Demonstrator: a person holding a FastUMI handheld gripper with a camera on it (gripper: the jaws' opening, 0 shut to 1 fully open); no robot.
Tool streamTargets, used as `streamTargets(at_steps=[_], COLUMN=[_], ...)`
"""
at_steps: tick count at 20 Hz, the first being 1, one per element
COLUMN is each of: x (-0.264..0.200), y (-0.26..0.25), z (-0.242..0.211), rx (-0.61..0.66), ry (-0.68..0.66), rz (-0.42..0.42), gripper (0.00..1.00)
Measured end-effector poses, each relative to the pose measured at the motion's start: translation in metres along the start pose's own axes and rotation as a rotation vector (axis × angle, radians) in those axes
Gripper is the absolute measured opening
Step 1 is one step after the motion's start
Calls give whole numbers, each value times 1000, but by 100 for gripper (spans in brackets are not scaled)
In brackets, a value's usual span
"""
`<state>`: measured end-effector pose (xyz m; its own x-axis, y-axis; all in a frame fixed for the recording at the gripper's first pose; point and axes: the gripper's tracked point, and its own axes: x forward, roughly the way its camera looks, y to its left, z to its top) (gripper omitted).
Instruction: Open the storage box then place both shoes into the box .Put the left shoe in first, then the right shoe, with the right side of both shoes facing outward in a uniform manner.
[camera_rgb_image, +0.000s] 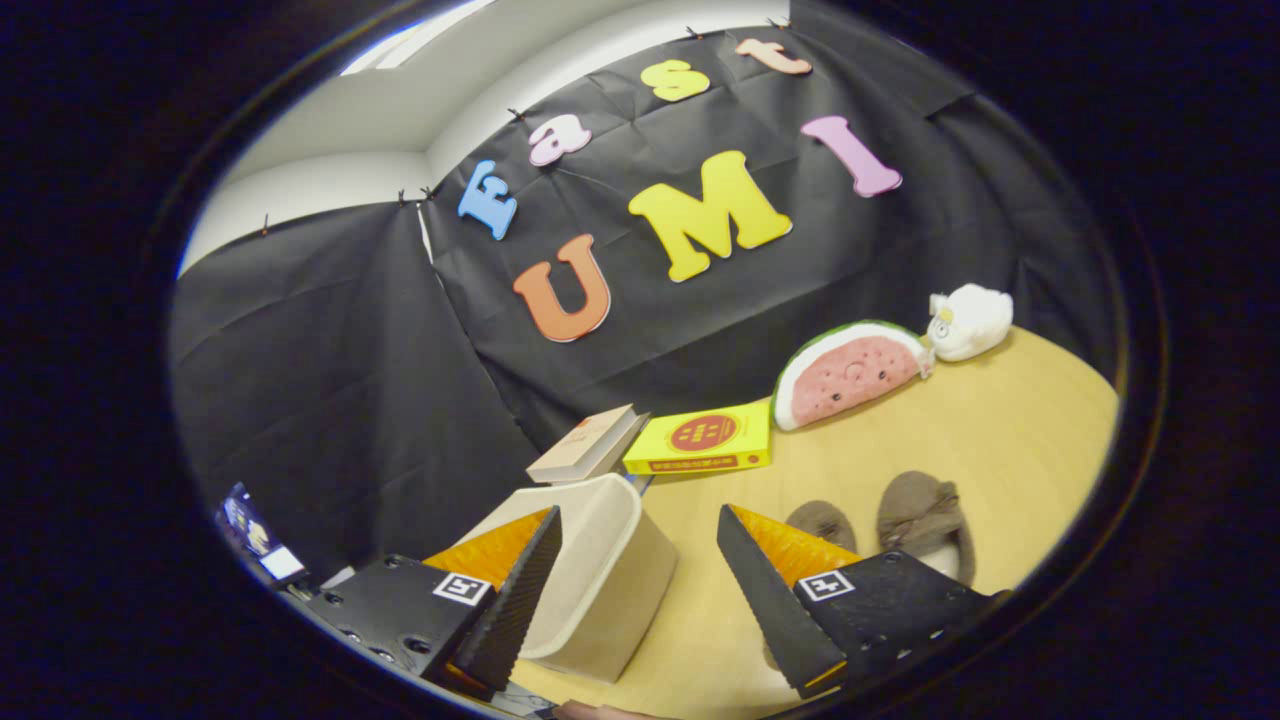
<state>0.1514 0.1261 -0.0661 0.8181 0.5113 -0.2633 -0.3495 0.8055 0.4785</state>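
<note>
The gripper (640, 530) stands wide apart, holding nothing. The cream storage box (600, 580) sits at its left finger. Two brown shoes (880, 525) lie just beyond the right finger on the table (1020, 430).

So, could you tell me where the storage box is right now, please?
In the gripper view, the cream storage box sits on the wooden table, just ahead of the open tool by its left finger, with the brown shoes across to its right.

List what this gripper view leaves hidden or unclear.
- Storage box: near side behind the left finger; whether a lid is on it cannot be told.
- Brown shoes: near ends hidden by the right finger.
- Gripper: jaws open, nothing between them.
- Beige book: cover text too small.
</note>
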Motion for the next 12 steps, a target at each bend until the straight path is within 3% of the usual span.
streamTargets(at_steps=[7,12], x=[64,93], y=[13,8], z=[-35,-54], rx=[182,420], ry=[219,392], rz=[210,344], gripper=[95,95])
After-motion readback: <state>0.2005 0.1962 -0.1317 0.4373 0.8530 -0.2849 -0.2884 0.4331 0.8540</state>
